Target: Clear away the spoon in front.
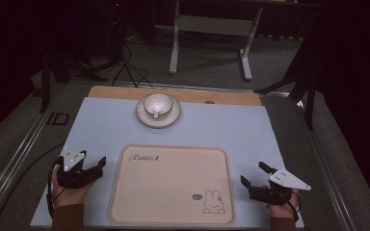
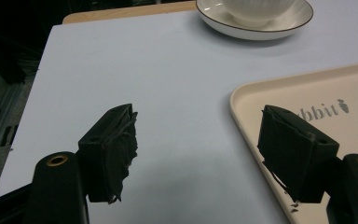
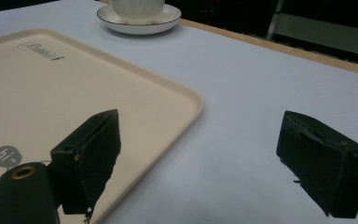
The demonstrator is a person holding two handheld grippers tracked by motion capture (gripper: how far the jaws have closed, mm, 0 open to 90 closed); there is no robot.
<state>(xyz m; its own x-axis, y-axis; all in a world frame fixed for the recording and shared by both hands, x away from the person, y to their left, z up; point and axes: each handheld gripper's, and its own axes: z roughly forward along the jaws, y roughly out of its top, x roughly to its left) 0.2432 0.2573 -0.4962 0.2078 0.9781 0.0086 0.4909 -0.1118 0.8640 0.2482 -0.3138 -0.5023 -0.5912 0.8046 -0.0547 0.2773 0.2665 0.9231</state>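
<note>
— While the tray point(image 1: 171, 185) is lying flat at the near edge of the surface point(image 1: 101, 125), we are flanking it: left gripper point(image 1: 90, 169) just beside its left rim, right gripper point(image 1: 254, 176) just beside its right.
— Are we gripping anything?
— No, both are gaping wide and empty. Beyond the tray, the cup point(image 1: 157, 105) is sitting on its saucer point(image 1: 145, 119).

Between the black jaws of both grippers, a cream tray point(image 1: 171, 185) is showing a rabbit drawing and dark script lettering. Beyond them, a white ribbed cup point(image 1: 157, 104) is sitting on a dark-rimmed white saucer point(image 1: 144, 117), the tabletop point(image 1: 106, 125) appearing pale blue.
</note>
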